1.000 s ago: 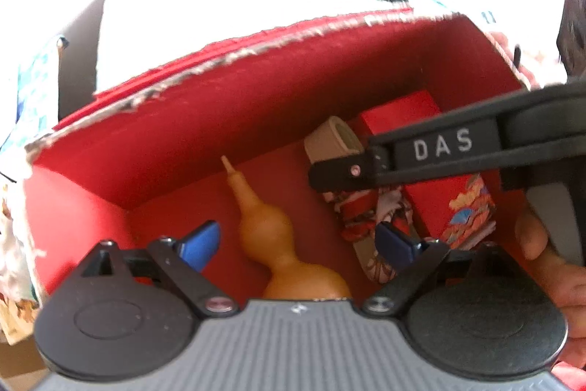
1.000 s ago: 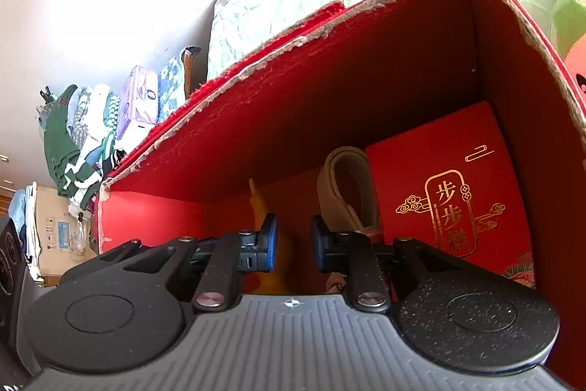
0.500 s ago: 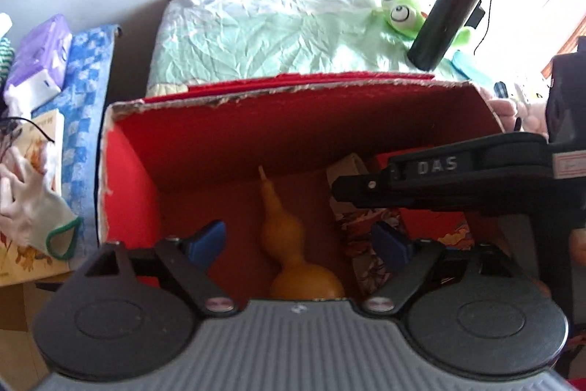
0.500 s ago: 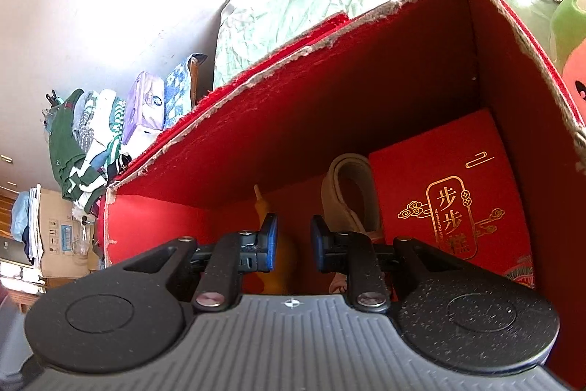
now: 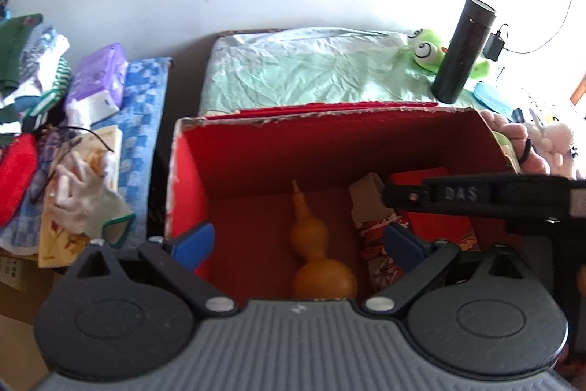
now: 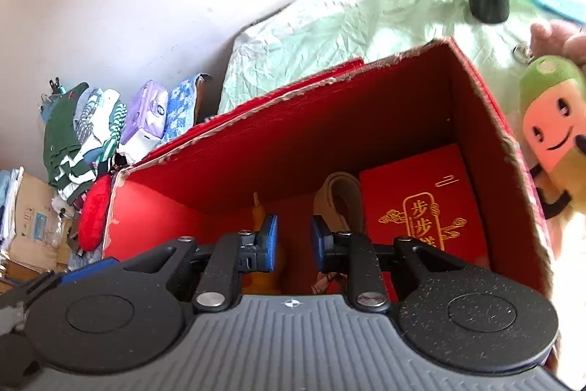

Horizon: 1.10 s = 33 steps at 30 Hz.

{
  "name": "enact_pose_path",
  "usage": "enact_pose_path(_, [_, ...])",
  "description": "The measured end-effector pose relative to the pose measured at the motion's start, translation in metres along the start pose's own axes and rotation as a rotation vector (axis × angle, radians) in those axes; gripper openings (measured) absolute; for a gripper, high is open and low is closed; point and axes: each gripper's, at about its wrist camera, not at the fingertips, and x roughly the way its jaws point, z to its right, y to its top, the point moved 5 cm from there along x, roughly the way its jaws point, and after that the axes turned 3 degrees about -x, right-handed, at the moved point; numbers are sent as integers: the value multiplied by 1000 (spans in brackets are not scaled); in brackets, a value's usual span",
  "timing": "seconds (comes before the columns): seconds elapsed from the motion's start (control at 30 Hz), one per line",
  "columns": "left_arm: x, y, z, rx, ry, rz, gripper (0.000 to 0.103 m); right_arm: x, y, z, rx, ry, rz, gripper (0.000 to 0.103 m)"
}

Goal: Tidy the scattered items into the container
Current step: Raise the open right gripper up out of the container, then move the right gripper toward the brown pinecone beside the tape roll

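**Operator:** Report what has changed.

**Inspector:** Both tools have withdrawn upward from the red box. A second ago the left wrist view sat deep inside the box; it now clears the rim and shows the whole opening. The left tool is spread wide and holds nothing. The right tool has its blue pads close together with a narrow gap between them, and nothing in that gap.

**Operator:** Location of the task items?

**Inspector:** Stowed on the box floor: the orange gourd at centre, a beige roll and patterned cloth beside it, and the red packet against the right wall. Judgement: this deposit is complete and a further pickup is due.

**Operator:** Remaining items?

**Inspector:** Outside the box, on the green sheet: a frog plush, a black flask, and a pink-and-green plush just beside the right wall.

**Operator:** Clearance?

**Inspector:** The ragged cardboard rim can catch a tool on entry. Open floor remains at the left half of the box. The right tool lies across the opening in the left wrist view; keep the paths separate.
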Motion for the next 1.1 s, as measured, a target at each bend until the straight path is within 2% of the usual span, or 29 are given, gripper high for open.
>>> enact_pose_path(0.1, [-3,-2,6,13,32,20,101,-2,-6,-18,-69,-43,40,23])
enact_pose_path(0.27, [-6,-9,16,46,59,36,102,-15,-16,-17,-100,-70,77,26])
enact_pose_path(0.63, [-19,-18,18,31,69,49,102,-58,-30,12,-84,-165,182,28])
enact_pose_path(0.83, [-33,-21,18,4,145,67,102,-68,-33,12,-92,-156,211,29])
enact_pose_path(1.0, [-45,-24,20,-42,240,94,102,-69,-35,0,-163,-120,223,33])
enact_pose_path(1.1, [-52,-27,23,-85,263,94,102,-73,-37,-3,-196,-89,213,33])
